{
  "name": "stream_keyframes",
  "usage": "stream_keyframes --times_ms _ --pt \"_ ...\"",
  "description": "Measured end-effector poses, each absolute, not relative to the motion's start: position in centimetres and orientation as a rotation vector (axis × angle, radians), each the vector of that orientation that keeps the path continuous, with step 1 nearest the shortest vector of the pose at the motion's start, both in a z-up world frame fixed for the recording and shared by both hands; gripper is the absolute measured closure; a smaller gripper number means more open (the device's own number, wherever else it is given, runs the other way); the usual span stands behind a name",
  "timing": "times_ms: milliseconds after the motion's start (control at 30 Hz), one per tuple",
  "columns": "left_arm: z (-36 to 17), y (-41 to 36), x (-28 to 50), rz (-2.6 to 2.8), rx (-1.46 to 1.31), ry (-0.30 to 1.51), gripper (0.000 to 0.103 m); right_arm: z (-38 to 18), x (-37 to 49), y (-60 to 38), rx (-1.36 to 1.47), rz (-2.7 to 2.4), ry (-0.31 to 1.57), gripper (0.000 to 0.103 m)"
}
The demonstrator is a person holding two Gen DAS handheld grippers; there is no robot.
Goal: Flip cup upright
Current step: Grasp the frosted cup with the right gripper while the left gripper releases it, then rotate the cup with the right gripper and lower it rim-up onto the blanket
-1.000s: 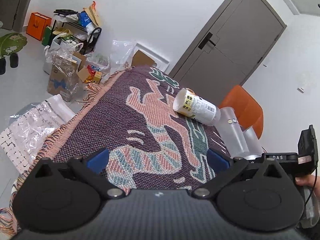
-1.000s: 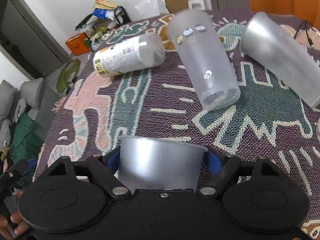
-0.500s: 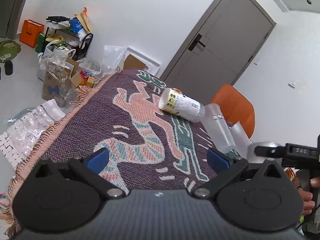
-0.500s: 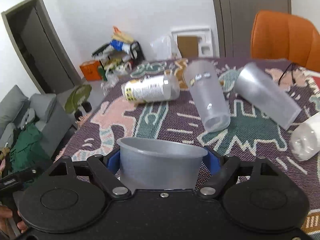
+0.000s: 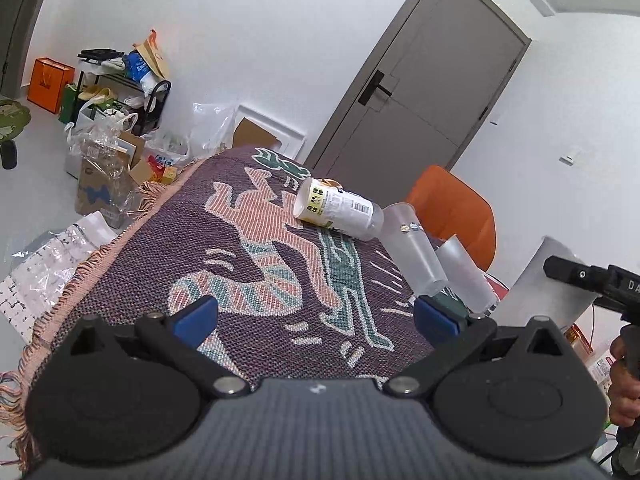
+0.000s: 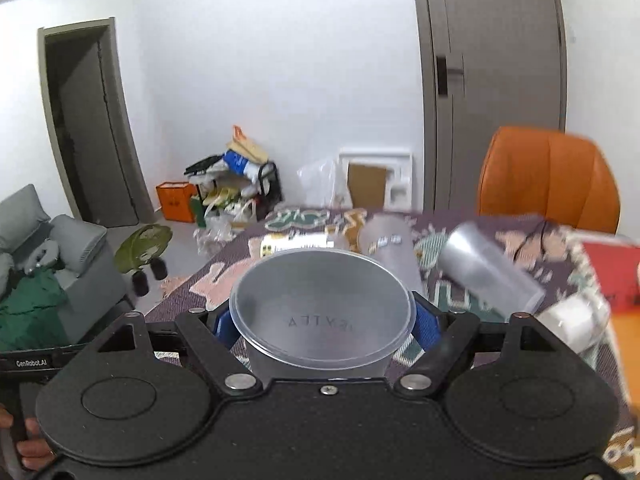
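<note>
The right claw (image 6: 323, 320) grips a frosted cup (image 6: 323, 316) above the patterned tabletop (image 6: 460, 292), mouth facing the camera — mid-flip, apparently; next, lower it base-down and release, while the left claw (image 5: 316, 316) hangs open, empty.

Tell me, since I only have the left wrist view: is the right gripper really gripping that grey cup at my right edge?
Observer: Yes. The right gripper has its jaws closed on either side of the grey cup.
Operator: Which way does its mouth face?
Observer: Toward the right wrist camera. I can see straight inside to raised lettering on the bottom.
Operator: Is anything else lying down outside my view?
Observer: A white container lies on its side at the right of the cloth, just past the frosted cup.
</note>
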State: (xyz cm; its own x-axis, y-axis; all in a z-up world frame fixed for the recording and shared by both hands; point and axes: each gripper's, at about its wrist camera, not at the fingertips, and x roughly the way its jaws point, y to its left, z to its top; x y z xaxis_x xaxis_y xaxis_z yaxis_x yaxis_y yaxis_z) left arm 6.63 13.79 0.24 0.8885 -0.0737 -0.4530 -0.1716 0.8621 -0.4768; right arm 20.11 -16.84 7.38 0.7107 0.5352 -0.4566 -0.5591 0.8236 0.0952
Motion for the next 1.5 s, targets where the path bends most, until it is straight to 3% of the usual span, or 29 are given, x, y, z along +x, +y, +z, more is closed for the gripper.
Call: stream_keyframes --times_ms 233,667,1233,1500 --pt "0.5 13.5 5.9 0.058 -0.520 0.473 0.000 7.4 18.0 -15.7 -0.136 0.599 0.377 0.025" --pt "0.5 12.6 5.4 0.055 -0.495 0.482 0.000 5.8 16.2 -15.7 -0.136 0.642 0.402 0.024" --pt "1.8 10.1 4.6 0.072 -0.397 0.469 0.000 5.4 14.4 -17.1 -0.107 0.659 0.403 0.000" --pt "2.2 8.5 4.3 0.060 -0.374 0.473 0.000 5.1 13.9 -17.8 -0.077 0.670 0.413 0.000"
